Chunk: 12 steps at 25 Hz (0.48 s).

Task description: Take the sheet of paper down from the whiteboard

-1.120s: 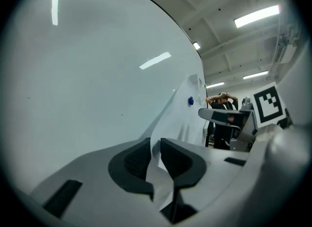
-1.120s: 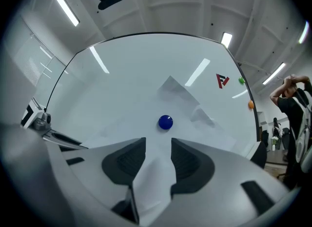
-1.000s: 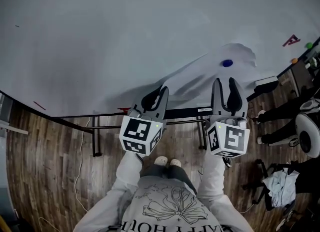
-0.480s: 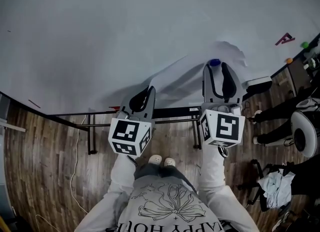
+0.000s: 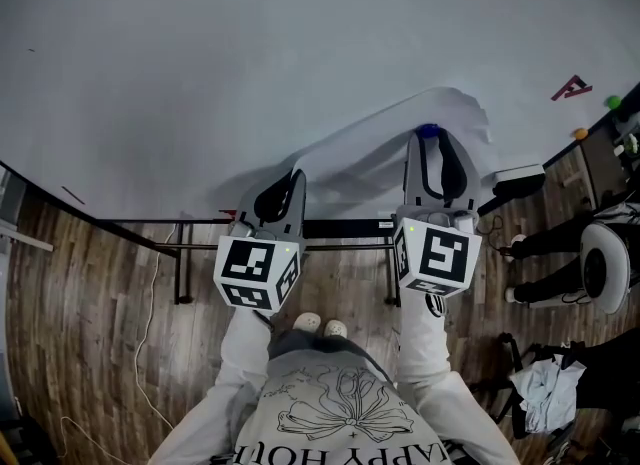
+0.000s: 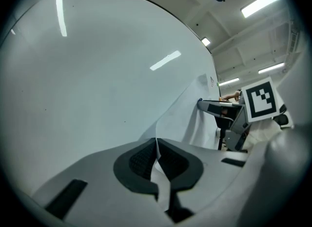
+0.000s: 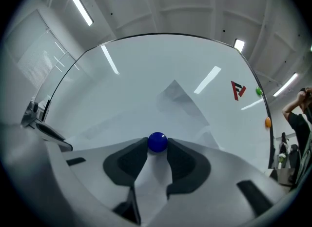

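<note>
Low in the head view, the person's printed shirt point(image 5: 340, 415) is showing above the wooden floor point(image 5: 90, 303), and both sleeves are reaching up to the grippers. The left gripper point(image 5: 291, 177) is sitting at centre left; its fingers point(image 6: 136, 160) are pressing together on the lower left edge of the sheet of paper point(image 5: 375, 141), which is running up between the pads. The right gripper point(image 5: 430, 137) is standing at centre right. Its fingers point(image 7: 126, 162) have just been closing, and their tips are now pinching the blue magnet point(image 7: 157, 142) against the sheet. The sheet is lying against the whiteboard point(image 5: 250, 53), bulging off it between the two grippers, with its upper right corner curling loose. Farther off, at the right edge of the board, a red mark point(image 5: 572, 87), a green magnet point(image 5: 612, 102) and an orange magnet point(image 5: 581, 134) are sitting.
</note>
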Tool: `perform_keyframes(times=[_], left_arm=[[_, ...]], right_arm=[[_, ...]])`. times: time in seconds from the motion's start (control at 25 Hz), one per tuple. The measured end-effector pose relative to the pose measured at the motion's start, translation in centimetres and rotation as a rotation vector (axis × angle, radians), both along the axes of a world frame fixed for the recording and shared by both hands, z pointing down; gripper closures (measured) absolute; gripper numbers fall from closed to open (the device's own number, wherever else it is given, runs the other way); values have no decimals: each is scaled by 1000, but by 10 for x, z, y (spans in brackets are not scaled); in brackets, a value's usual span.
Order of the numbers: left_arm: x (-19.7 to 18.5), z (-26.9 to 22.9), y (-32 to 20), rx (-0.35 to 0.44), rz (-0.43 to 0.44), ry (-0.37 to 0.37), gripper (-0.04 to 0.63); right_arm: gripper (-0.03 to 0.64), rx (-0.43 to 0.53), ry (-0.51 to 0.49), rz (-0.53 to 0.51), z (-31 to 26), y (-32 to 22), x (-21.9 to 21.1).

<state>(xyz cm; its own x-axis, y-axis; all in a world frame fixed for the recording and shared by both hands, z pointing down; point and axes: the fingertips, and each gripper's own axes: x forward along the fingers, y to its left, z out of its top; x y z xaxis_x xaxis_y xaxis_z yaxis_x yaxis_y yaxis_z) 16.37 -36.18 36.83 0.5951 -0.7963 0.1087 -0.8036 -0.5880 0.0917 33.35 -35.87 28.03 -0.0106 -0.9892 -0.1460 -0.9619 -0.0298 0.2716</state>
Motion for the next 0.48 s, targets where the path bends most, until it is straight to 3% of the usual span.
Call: perform_keyframes(times=[0.24, 0.48], left_arm=[[-10, -9, 0, 3, -36, 21, 589], [-37, -19, -3, 18, -135, -19, 591]], right_arm=[[497, -1, -7, -17, 0, -1, -4], [497, 43, -31, -17, -12, 12, 7]])
